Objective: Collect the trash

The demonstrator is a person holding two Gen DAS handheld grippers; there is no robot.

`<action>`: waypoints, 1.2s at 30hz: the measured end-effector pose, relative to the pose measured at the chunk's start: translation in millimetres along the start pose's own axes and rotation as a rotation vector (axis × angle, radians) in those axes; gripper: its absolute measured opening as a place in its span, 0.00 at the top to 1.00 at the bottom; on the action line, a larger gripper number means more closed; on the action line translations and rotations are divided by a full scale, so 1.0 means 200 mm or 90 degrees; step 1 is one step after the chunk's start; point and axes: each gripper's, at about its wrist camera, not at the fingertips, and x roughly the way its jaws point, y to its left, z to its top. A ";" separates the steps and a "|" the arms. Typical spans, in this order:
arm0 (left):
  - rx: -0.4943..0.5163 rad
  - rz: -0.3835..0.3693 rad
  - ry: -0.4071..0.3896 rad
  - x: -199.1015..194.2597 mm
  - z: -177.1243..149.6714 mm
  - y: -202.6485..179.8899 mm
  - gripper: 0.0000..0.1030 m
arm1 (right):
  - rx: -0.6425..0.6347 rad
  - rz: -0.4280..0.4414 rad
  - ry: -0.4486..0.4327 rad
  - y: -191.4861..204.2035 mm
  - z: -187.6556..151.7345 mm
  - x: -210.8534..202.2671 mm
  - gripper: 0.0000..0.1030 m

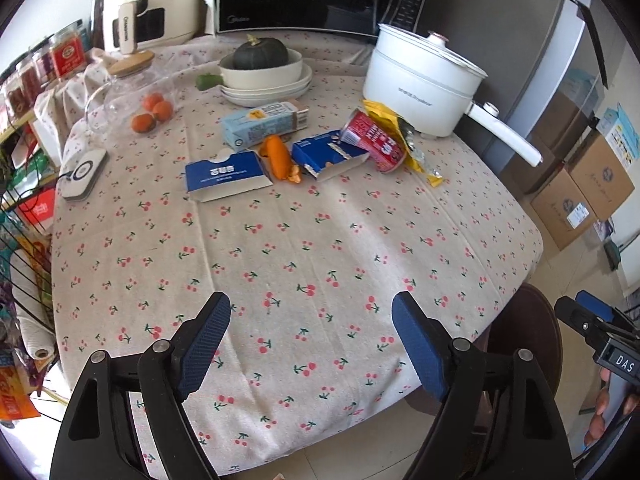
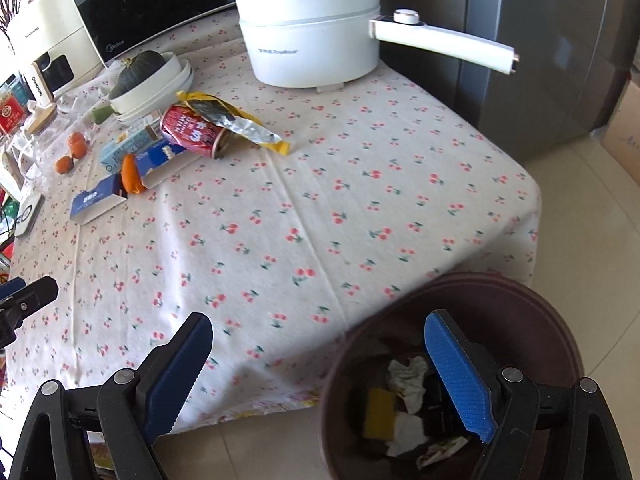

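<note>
Both grippers hang at the near table edge, clear of the litter. The left gripper (image 1: pixel 310 344) has its fingers spread wide and holds nothing; the right gripper (image 2: pixel 320 364) is likewise wide open and unloaded, positioned above the brown bin (image 2: pixel 560 320), probably the drop point. The trash lies clustered mid-table: red can (image 1: pixel 374 142), yellow wrapper (image 1: pixel 404 136), two blue cartons (image 1: pixel 226 176) (image 1: pixel 328 156), orange peel (image 1: pixel 276 156). Only the right wrist view shows the bin's contents, crumpled tissue (image 2: pixel 408 376).

Glossy metal can (image 1: pixel 374 142), matt cloth tablecloth (image 1: pixel 304 248)
</note>
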 end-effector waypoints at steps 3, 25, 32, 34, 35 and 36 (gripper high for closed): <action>-0.028 0.018 -0.001 0.00 0.03 0.08 0.17 | -0.007 0.001 0.000 0.08 0.03 0.04 0.11; -0.099 0.117 0.006 0.14 0.17 0.48 0.17 | -0.086 -0.004 0.019 0.51 0.51 0.53 0.10; -0.080 0.118 0.000 0.16 0.21 0.46 0.17 | -0.065 0.009 -0.018 0.61 0.82 0.69 0.13; -0.064 0.122 -0.003 0.17 0.21 0.45 0.17 | -0.059 0.013 -0.017 0.61 0.86 0.74 0.18; -0.055 0.125 -0.004 0.18 0.21 0.43 0.17 | -0.057 0.016 -0.014 0.61 0.87 0.78 0.23; -0.045 0.130 -0.002 0.18 0.20 0.42 0.17 | -0.056 0.019 -0.010 0.60 0.88 0.81 0.27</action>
